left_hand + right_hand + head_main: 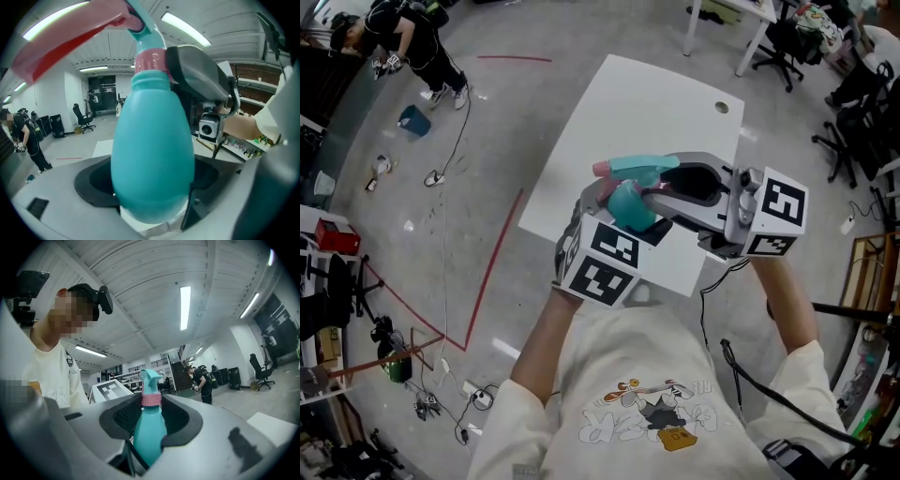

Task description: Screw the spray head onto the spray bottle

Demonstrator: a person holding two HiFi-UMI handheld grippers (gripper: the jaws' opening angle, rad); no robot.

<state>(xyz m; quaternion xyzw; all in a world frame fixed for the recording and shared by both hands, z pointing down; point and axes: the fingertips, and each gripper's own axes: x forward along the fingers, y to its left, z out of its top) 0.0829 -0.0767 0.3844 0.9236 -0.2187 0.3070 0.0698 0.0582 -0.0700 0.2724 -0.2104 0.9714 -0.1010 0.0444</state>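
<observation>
Head view showed the spray bottle (630,208) held above the table (656,103), with the left gripper (154,206) and right gripper (145,446) both clamped on it. The spray head (642,166) looked seated, so I judged the pink collar (150,61) next needed a tightening twist.

The bottle (630,206) is teal and egg-shaped, with a pink collar (150,61) at its neck. The teal head (643,166), with its pink trigger (70,37), sits on that neck. The bottle is off the table, tilted, its base between the jaws of the left gripper (152,194). The jaws of the right gripper (150,427) close on its body.
</observation>
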